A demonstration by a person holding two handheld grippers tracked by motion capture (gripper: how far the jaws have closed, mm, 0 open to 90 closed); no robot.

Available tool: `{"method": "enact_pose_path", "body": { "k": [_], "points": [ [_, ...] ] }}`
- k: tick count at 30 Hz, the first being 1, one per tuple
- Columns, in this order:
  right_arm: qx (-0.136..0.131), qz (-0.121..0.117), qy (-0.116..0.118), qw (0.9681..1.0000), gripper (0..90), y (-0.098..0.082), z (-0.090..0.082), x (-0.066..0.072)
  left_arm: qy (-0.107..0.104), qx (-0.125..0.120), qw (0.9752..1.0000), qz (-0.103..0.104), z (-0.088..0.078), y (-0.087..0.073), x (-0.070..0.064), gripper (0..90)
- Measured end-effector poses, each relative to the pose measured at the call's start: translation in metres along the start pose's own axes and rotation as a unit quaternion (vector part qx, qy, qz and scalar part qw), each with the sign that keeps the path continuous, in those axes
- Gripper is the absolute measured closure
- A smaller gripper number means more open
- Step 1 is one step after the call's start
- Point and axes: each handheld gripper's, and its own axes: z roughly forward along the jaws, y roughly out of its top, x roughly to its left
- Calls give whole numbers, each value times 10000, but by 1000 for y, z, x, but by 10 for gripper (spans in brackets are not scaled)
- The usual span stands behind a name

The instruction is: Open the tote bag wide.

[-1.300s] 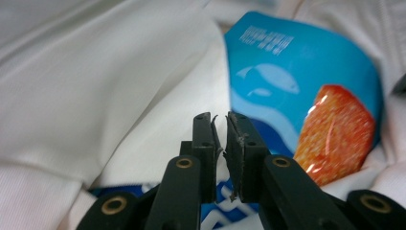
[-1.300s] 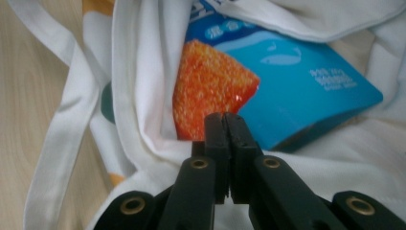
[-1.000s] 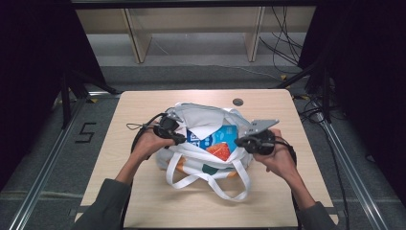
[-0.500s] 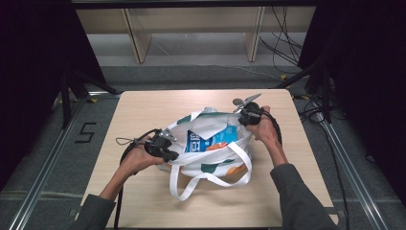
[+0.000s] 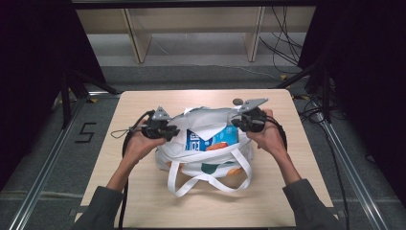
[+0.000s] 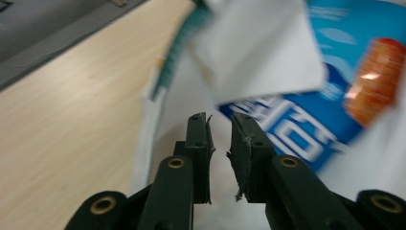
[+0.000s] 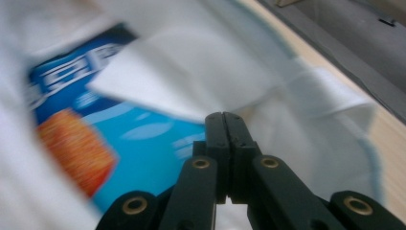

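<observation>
The left gripper (image 5: 173,132) has just been opening its jaws; a narrow gap stands between them and no cloth is inside, so it has let go of the white tote bag (image 5: 210,160). Half a second ago this hand was lower, at 8 o'clock of the bag; now it sits at the bag's 9 o'clock edge. The right gripper (image 5: 239,120) has come from the far corner to the 2 o'clock edge, jaws pressed together with nothing seen between them. I judge both are searching a new grip on the mouth. One bag, two handles, one blue snack packet (image 5: 210,140) inside, at the table's (image 5: 143,100) centre.
</observation>
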Motion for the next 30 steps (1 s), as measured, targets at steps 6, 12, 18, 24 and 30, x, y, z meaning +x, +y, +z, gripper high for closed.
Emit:
{"method": "enact_pose_path", "body": {
  "k": [6,12,18,24,30],
  "points": [
    [656,-52,61,9978,900,-35,0,13,252,379,9978,-478,25,-12,21,801],
    [941,139,247,9952,900,-64,6,14,12,524,9922,-1132,38,-41,47,886],
    [356,-178,193,9990,892,-47,-8,13,-35,200,9966,-803,13,-28,34,810],
    [-454,253,-200,9984,900,-24,-24,-12,56,-281,9977,-611,-8,-12,23,785],
    [-523,752,-417,9949,900,-33,-3,-36,-238,41,9990,-386,6,-24,8,775]
  ]
}}
